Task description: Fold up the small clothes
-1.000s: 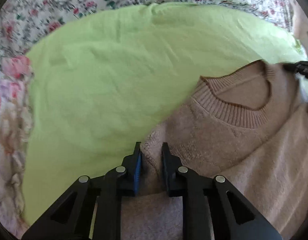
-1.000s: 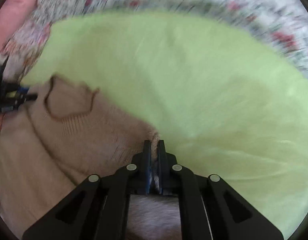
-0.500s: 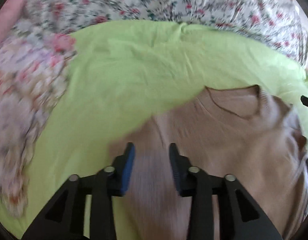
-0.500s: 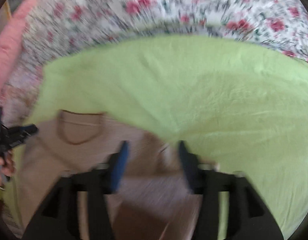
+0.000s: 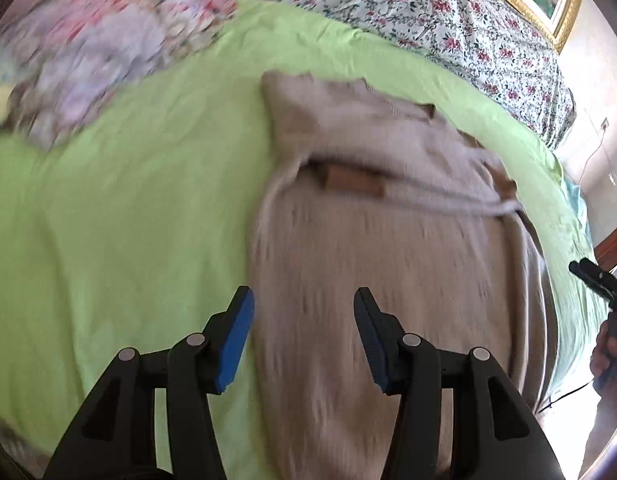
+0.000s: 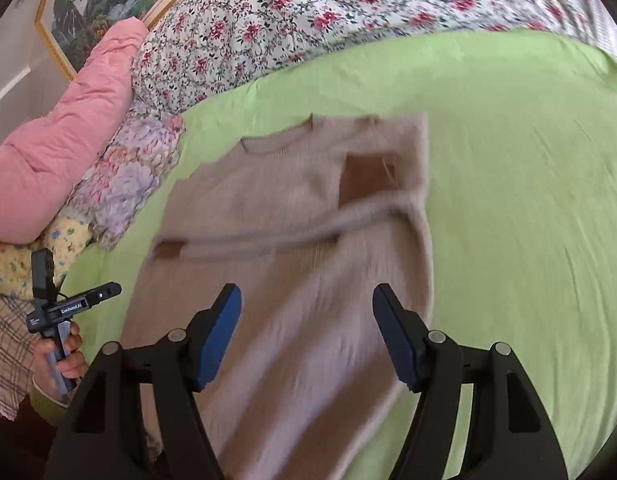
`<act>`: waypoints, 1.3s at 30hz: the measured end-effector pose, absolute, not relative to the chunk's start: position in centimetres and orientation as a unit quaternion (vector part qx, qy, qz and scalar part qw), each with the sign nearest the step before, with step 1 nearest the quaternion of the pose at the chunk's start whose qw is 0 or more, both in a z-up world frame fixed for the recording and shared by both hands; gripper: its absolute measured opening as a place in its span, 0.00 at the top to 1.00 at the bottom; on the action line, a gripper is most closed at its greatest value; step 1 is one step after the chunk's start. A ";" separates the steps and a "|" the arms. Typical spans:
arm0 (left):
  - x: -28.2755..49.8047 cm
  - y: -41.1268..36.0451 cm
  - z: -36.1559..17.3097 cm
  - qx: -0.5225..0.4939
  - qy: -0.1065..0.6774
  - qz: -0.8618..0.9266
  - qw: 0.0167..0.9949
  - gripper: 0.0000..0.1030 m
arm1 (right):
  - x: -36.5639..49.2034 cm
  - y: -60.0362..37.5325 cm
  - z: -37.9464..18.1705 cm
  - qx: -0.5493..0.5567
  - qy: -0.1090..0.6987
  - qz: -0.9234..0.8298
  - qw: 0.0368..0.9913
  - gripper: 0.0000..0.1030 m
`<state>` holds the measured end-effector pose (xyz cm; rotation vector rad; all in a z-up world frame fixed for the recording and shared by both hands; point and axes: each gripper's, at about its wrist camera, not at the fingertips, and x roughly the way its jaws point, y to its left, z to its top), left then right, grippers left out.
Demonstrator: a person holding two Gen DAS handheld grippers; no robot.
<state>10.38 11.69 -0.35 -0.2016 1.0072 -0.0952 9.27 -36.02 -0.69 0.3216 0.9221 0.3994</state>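
Sweater [image 6: 292,264] first: the beige knit lies flat on the green sheet [image 6: 508,184], neckline toward the floral bedding [image 6: 348,12], both sleeves folded across the chest. From here I have the left gripper [image 5: 303,330] and the right gripper [image 6: 306,332] hanging above the lower body of it, jaws apart, blue pads touching nothing. I judge the next fold is hem up to shoulders, so I'd bring each gripper down on a hem corner (both out of view below the fingers), pinch both layers, and lift evenly so the sleeves stay put. A second ago both were pinched on the knit by the shoulders; the jaws have just been opening, nothing between them now, and both views show the whole garment from farther back.
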 end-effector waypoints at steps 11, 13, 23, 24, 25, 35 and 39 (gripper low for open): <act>1.7 12.8 -3.4 -0.169 0.500 -0.065 0.847 0.40 | 0.1 -36.8 -2.8 0.186 0.453 0.182 0.853 0.33; 0.3 12.5 -4.0 -0.167 0.508 -0.067 0.842 0.40 | -1.1 -36.8 -3.1 0.190 0.455 0.180 0.851 0.33; -4.3 11.8 -8.5 -0.203 0.540 -0.087 0.812 0.39 | -6.0 -35.5 -5.1 0.185 0.478 0.211 0.832 0.33; -4.3 11.6 -8.9 -0.206 0.543 -0.089 0.809 0.39 | -6.2 -35.4 -5.5 0.186 0.483 0.213 0.829 0.33; -4.3 11.4 -9.3 -0.209 0.546 -0.091 0.806 0.39 | -6.4 -35.2 -6.0 0.187 0.488 0.216 0.825 0.33; -4.5 9.8 -10.1 -0.195 0.539 -0.087 0.815 0.40 | -6.7 -32.7 -9.7 0.220 0.503 0.253 0.797 0.40; -4.2 9.5 -9.9 -0.192 0.539 -0.083 0.816 0.40 | -6.2 -31.6 -10.5 0.232 0.505 0.254 0.792 0.67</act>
